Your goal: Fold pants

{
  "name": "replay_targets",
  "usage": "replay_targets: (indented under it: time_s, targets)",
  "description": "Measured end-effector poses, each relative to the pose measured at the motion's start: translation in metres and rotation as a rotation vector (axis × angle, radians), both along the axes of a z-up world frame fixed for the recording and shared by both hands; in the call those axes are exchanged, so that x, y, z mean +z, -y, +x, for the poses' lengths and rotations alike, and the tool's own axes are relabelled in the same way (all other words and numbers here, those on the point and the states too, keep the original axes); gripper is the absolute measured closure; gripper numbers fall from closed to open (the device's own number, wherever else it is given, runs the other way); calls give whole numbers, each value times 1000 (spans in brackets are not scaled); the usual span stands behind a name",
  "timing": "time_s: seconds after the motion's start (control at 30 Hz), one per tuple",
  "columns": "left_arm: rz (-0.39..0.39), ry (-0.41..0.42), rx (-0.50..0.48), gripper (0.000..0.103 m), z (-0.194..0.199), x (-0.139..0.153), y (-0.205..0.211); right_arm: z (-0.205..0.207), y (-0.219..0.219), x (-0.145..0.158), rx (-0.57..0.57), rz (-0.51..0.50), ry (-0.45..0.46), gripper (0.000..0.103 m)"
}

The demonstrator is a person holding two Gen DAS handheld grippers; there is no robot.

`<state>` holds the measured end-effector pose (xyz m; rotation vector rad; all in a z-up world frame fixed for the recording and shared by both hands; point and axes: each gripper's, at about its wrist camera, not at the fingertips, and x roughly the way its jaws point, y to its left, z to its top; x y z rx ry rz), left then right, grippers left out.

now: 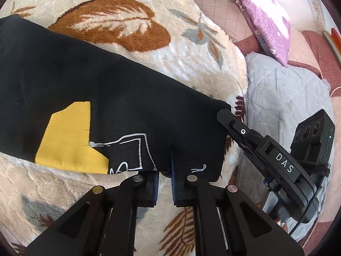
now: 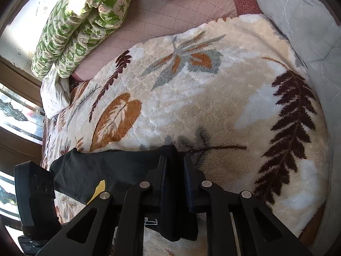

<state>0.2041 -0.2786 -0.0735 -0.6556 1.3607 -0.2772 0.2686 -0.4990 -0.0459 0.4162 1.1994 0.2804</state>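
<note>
The black pants (image 1: 102, 98), with a yellow patch (image 1: 68, 140) and white line print, lie across a cream leaf-patterned blanket (image 1: 132, 29). My left gripper (image 1: 164, 166) is shut on the near edge of the pants. My right gripper (image 1: 223, 117) comes in from the right and pinches the pants' right corner. In the right wrist view the right gripper (image 2: 174, 157) is shut on the black pants (image 2: 110, 170), which hang to the left. The left gripper's camera body (image 2: 36, 194) shows at the far left.
A grey quilted cushion (image 1: 283, 98) and a purple pillow (image 1: 268, 19) lie to the right of the blanket. A green patterned rolled quilt (image 2: 83, 23) lies at the back left on the pink bedspread (image 2: 162, 15). A window (image 2: 12, 111) is at the left.
</note>
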Motion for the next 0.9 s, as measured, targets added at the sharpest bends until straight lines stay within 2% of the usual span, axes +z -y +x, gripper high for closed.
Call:
replay_targets:
  time_s: [0.3,0.5,0.77,0.9]
  targets:
    - [-75,7,57,96,-8,24,-45,-11,-29,40,8,0,39,93]
    - [-95,1,122,96,-9,30,-92,-7,-78,61,58,7,60,94]
    - [-101,-46,189,96,-10,17,-148,2,-155,58,147,50,44,95]
    - [-78,-40,194,96,-10,14,-159,7,-183,48,168,52,23,95]
